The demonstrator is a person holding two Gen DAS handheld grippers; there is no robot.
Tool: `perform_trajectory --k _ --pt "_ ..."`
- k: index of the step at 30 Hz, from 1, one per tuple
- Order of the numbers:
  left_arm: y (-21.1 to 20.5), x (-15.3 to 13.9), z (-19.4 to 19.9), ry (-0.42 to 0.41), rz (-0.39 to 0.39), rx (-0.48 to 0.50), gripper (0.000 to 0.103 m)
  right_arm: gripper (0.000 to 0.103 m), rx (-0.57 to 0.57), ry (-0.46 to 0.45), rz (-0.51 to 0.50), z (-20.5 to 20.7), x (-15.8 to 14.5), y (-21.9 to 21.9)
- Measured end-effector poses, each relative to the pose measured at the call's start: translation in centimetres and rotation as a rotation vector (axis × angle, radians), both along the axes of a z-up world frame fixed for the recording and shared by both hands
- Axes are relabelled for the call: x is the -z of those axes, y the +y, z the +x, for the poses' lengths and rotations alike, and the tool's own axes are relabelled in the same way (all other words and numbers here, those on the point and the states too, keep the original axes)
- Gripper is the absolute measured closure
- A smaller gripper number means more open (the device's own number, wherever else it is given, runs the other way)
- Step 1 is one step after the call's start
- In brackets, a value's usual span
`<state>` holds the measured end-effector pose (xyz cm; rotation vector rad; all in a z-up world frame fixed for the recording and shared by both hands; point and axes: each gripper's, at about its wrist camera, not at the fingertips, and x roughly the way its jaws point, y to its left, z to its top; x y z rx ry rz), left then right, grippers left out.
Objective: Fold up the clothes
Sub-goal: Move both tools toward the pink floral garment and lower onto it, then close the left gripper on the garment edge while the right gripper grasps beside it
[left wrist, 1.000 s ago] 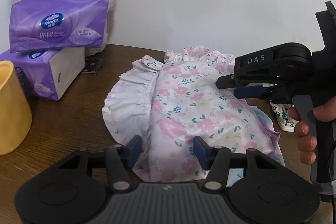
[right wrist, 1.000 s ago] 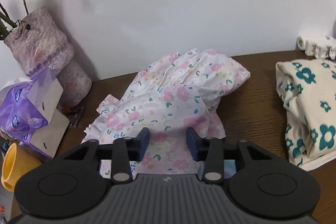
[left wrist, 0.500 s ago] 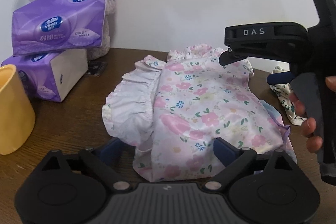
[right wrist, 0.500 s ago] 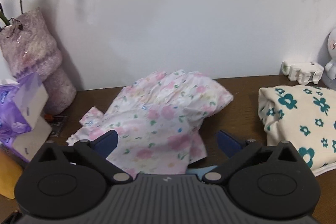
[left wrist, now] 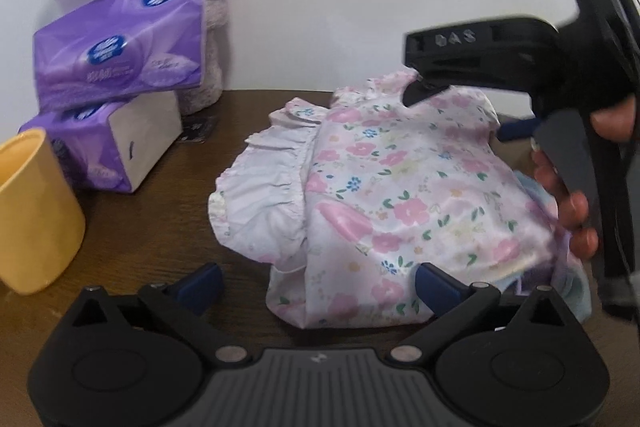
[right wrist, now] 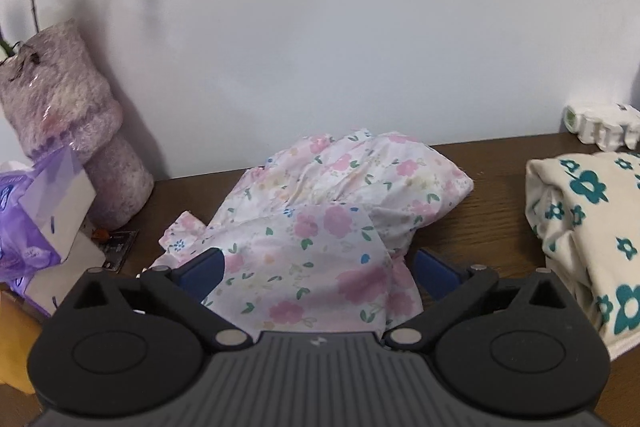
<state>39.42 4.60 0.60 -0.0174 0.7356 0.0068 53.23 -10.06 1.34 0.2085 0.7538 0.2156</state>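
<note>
While both grippers stood over the dark wood table [left wrist: 132,227], the pink floral garment [left wrist: 400,203] lay bunched at centre, half folded, w/ a white ruffled part [left wrist: 260,203] spilling at its 9 o'clock side. Left gripper [left wrist: 318,285]: jaws were opening, already v. wide; blue pads sat either side of the garment's near edge, not pressing it; right pad [left wrist: 438,289] just touched or overlapped the cloth edge, can't tell which. Right gripper [right wrist: 318,269]: jaws wide apart too, garment's near fold [right wrist: 320,267] between the pads, nothing gripped. In left wrist view the right gripper's black body, marked DAS, came in from 3 o'clock, one finger tip above the garment's far collar, held by a person's hand [left wrist: 576,187].

Around the garment: two purple tissue packs [left wrist: 116,75] stacked at 10 o'clock, yellow cup [left wrist: 32,211] at 9 o'clock, fuzzy purple vase [right wrist: 68,123] at 10–11 o'clock by the white wall. Cream cloth w/ teal flowers [right wrist: 592,227] lay folded at 3 o'clock, apart from the garment. Small white object [right wrist: 600,125] at 2 o'clock, too blurry to ID.
</note>
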Motion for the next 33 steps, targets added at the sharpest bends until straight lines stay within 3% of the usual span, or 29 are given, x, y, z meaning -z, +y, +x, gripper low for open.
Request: perform_trajectory --k 16,18,21,23,26,30,33 --pt "-0.2 0.1 -0.3 -0.005 0.011 -0.011 0.001 0.002 0.010 0.007 -0.008 0.4 0.2 0.2" --pt "-0.1 0.0 -0.5 -0.017 -0.001 -0.005 0.005 0.020 0.019 0.015 -0.008 0.4 0.2 0.2" --pt "-0.3 -0.2 -0.8 -0.036 -0.011 0.019 0.024 0.041 0.026 0.020 -0.002 0.3 0.3 0.1" --pt "-0.5 -0.4 -1.0 -0.049 -0.015 0.033 0.043 0.053 0.047 0.008 0.004 0.0 0.2 0.0" --pt "-0.3 -0.9 -1.2 -0.071 -0.034 0.028 0.063 0.070 0.064 -0.025 0.027 -0.5 0.0 -0.4" --pt "0.1 -1.3 -1.3 -0.096 -0.080 0.049 0.078 0.090 0.040 -0.042 0.081 -1.0 -0.3 -1.0" --pt "0.1 -1.6 -1.3 -0.106 -0.103 0.067 0.084 0.097 0.003 -0.065 0.117 -1.6 -0.8 -1.3"
